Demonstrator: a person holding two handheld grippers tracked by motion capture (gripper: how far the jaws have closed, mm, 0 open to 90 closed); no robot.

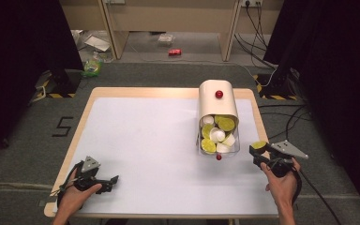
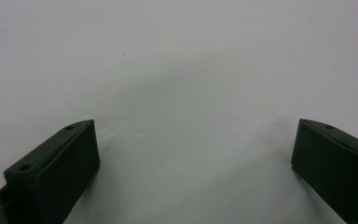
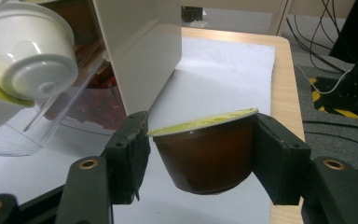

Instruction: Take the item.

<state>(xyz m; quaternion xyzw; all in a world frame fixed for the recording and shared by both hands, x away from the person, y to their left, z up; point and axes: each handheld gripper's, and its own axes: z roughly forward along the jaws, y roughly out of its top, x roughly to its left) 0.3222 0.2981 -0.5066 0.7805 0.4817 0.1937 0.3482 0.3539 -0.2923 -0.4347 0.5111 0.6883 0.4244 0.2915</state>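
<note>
between the right gripper (image 3: 200, 154) jaws sits one capsule (image 3: 207, 156), beside one dispenser (image 1: 218, 105).

Glossy brown plastic capsule (image 3: 207, 161) with smooth foil lid, matt white paper-like table (image 1: 145, 140) cover.

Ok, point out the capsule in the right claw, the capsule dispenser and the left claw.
capsule (image 3: 205, 156), right gripper view, on its brown side wall.
capsule dispenser (image 1: 214, 101), high view, on its cream top cover.
left claw (image 2: 193, 163), left gripper view, midway between the two open jaw tips.
</note>
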